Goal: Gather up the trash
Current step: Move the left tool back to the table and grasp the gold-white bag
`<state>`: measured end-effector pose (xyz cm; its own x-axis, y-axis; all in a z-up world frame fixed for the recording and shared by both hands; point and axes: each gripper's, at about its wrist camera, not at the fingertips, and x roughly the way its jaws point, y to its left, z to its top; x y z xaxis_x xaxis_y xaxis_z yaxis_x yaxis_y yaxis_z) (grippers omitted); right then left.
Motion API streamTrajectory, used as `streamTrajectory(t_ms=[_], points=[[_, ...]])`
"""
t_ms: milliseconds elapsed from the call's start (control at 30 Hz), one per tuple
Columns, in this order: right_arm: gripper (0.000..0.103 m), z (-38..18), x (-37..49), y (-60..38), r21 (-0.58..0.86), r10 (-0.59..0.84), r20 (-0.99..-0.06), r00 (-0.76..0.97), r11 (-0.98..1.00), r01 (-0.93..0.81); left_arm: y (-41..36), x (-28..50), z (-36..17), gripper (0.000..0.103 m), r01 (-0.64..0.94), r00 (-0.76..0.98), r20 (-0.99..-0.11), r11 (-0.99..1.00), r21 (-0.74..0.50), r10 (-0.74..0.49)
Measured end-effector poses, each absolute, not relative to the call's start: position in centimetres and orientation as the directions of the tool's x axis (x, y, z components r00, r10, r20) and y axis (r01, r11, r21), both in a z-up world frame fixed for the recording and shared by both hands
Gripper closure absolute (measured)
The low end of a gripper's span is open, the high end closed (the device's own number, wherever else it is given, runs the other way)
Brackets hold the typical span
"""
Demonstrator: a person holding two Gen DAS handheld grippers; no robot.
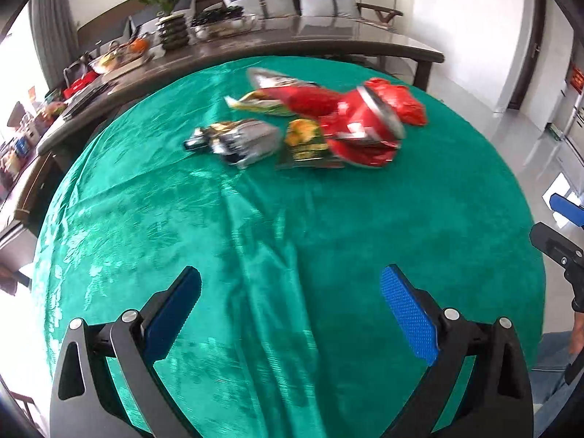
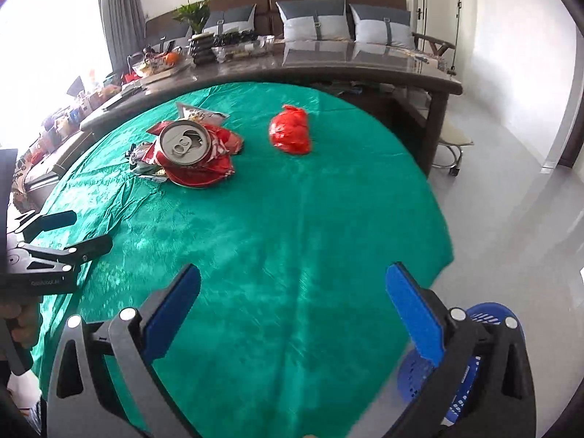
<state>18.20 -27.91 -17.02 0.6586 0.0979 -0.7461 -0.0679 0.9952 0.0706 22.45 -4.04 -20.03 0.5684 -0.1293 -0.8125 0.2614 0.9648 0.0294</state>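
A heap of trash lies on the far side of the green tablecloth (image 1: 255,237): a red can (image 1: 368,116) on its side, red snack wrappers (image 1: 310,98), a silver wrapper (image 1: 237,140) and a green-yellow packet (image 1: 304,144). The right wrist view shows the can (image 2: 184,146) with its top facing me, and a crumpled red bag (image 2: 292,131) lying apart to its right. My left gripper (image 1: 292,288) is open and empty over the near cloth. My right gripper (image 2: 294,288) is open and empty near the table's right edge. A blue basket (image 2: 471,372) stands on the floor below the right gripper.
A long dark table (image 1: 328,42) with bowls, fruit and a plant stands behind the green table, with a sofa and cushions (image 2: 314,18) beyond. Grey floor (image 2: 511,200) lies to the right. A stool (image 2: 452,142) stands by the dark table's end.
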Motion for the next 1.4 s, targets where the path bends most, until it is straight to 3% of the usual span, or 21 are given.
streamTrajectory(t_ms=[267, 500, 733, 900, 1200, 1400], points=[[0.005, -20.8, 24.3, -24.5, 0.013, 0.075, -0.827, 0.558, 0.993, -0.114, 0.2, 25.1, -21.8, 0.005, 0.193, 0.542, -0.833, 0.981, -0.007, -0.113], [0.005, -20.8, 24.1, -24.6, 0.023, 0.084, -0.827, 0.556, 0.993, -0.115, 0.5, 27.4, -21.1, 0.005, 0.185, 0.548, -0.825, 0.982, -0.042, -0.138], [0.005, -20.9, 24.5, -24.4, 0.022, 0.083, -0.827, 0.556, 0.993, -0.115, -0.6, 35.5, -18.4, 0.005, 0.069, 0.588, -0.796, 0.989, -0.131, -0.147], [0.005, -20.9, 24.5, -24.4, 0.023, 0.083, -0.827, 0.556, 0.993, -0.115, -2.3, 39.3, -20.4, 0.005, 0.014, 0.553, -0.830, 0.997, -0.075, -0.070], [0.005, -20.9, 24.5, -24.3, 0.021, 0.082, -0.827, 0.556, 0.993, -0.114, 0.8, 37.1, -20.9, 0.005, 0.149, 0.527, -0.843, 0.988, -0.036, -0.110], [0.005, -20.9, 24.6, -24.3, 0.022, 0.082, -0.827, 0.556, 0.993, -0.115, -1.3, 37.8, -21.4, 0.005, 0.199, 0.527, -0.839, 0.979, -0.031, -0.133]])
